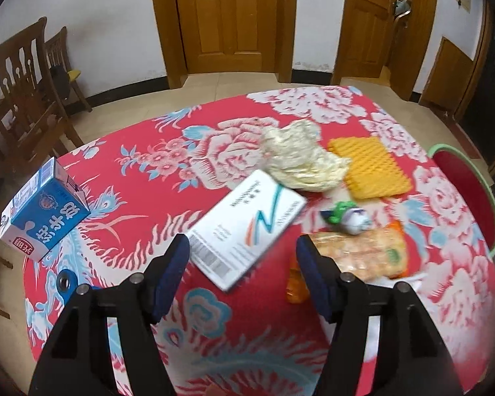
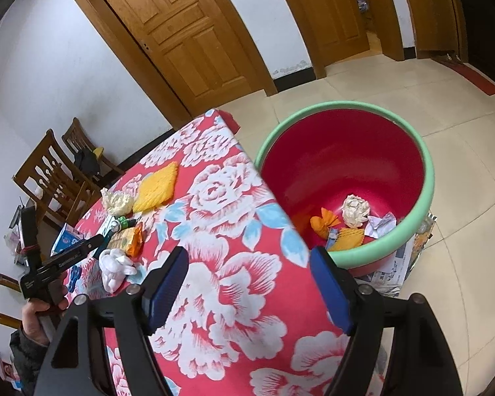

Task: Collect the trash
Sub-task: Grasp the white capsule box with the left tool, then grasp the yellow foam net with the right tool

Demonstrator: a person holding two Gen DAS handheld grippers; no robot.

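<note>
White flat box (image 1: 247, 227) runs 7 to 1 o'clock between wide-open, empty left gripper (image 1: 242, 257); red tub (image 2: 346, 178) holds crumpled scraps; right gripper (image 2: 247, 283) gapes empty

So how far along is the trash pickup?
Partly done: the red bin already holds crumpled paper and wrappers. Nothing is in hand; the left gripper and right gripper are open. The white box, milk carton and yellow foam remain.

- I'm seeing my left gripper (image 1: 242, 250) showing black angular arms, dark blue ribbed pads and round silver screws.
- My right gripper (image 2: 249, 269) is showing matching parts.
- My left hand (image 2: 38, 310) is showing bare skin above a dark sleeve, with white lettering running along the black tool.
</note>
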